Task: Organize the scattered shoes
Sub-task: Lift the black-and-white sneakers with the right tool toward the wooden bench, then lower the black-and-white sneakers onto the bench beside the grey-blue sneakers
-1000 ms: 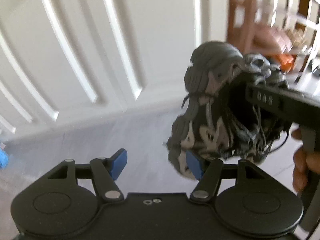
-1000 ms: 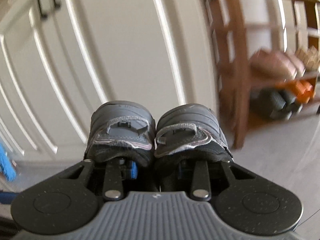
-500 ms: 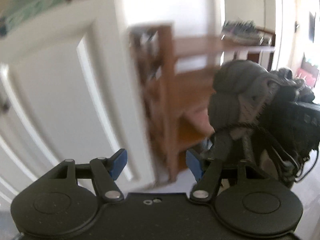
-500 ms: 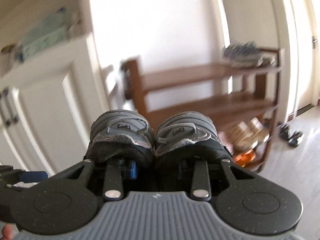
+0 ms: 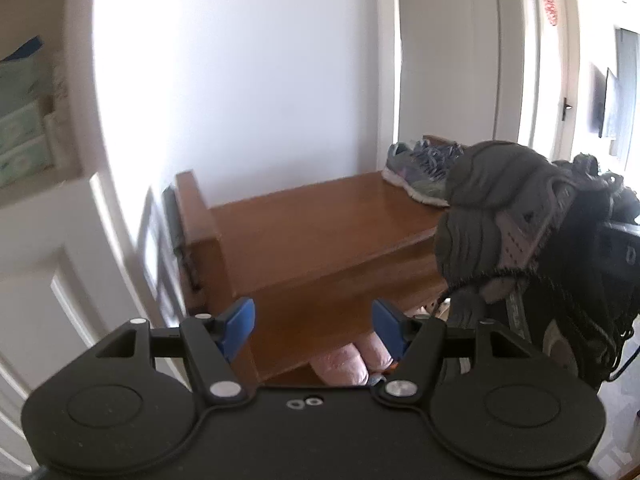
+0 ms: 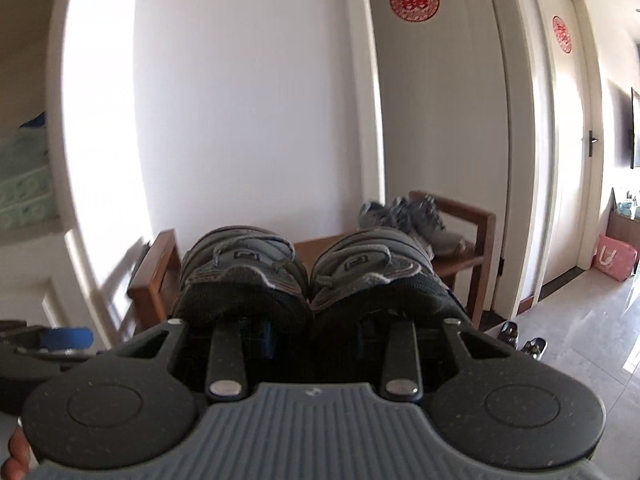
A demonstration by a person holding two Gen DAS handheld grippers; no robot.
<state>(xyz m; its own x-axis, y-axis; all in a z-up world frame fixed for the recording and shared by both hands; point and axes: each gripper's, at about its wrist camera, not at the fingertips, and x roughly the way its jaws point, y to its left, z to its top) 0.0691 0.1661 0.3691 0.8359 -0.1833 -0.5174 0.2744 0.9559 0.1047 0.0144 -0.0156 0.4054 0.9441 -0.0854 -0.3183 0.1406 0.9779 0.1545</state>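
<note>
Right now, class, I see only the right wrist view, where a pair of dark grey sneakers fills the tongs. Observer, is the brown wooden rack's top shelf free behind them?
Observer: Yes. The brown wooden rack's top shelf is bare to the left of the grey-blue sneakers.
Operator: Are the left tongs free?
Observer: The left tongs stand open, with nothing between the blue pads.
Operator: Anything lower down?
Observer: Pinkish shoes lie lower in the rack.
</note>
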